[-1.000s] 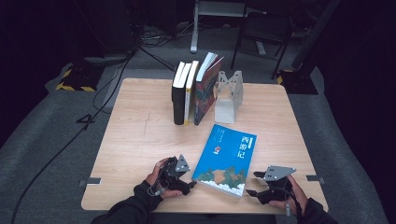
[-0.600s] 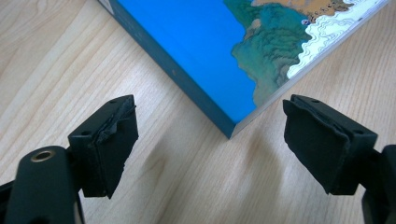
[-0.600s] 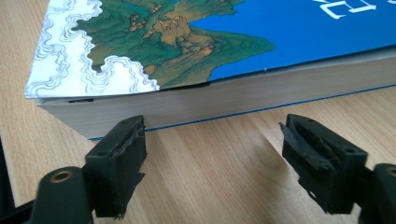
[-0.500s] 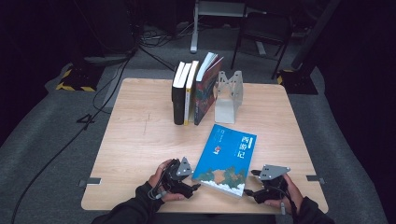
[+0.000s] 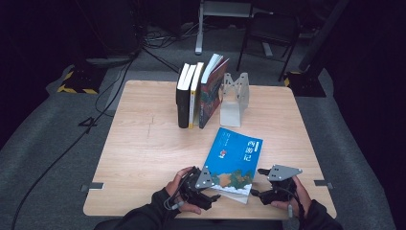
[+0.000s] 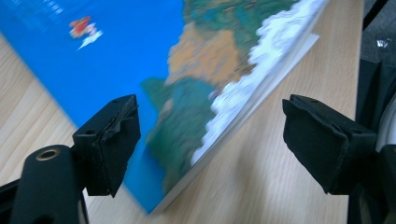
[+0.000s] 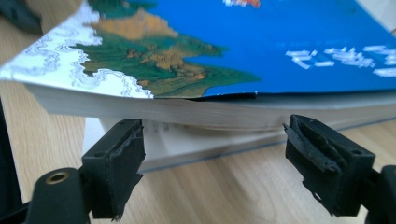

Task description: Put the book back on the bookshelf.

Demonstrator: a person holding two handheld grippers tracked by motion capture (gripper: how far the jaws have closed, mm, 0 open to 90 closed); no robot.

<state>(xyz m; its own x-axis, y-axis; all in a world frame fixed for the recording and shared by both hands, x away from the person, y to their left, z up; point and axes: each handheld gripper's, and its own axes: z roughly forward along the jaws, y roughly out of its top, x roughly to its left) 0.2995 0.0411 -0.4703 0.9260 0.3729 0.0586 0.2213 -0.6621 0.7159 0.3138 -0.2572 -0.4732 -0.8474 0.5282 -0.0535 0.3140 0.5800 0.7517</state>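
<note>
Both grippers closing in on the flat blue book, nothing gripped yet.

The table (image 5: 143, 143) carries a row of upright books (image 5: 198, 91) beside a bookend (image 5: 234, 98); nearer the person from that row lies the blue book (image 5: 234, 155). The left gripper (image 5: 210, 194) sits at its near left corner, the right gripper (image 5: 261, 184) at its near right edge, jaws apart and having just widened, pressing on nothing. Next, I judge, comes a pinch on the edge.

The left claw (image 6: 210, 140) has its two black jaws spread wide, not pinching anything. Between them you can see the near corner of a paperback book (image 6: 140, 70) lying on the light wood bench (image 6: 261, 186), cover up. The cover's bright blue, with a green and orange landscape, a white wavy band along the edge and a small red figure. It's a bit blurry. The bench's edge shows at the top right.
</note>
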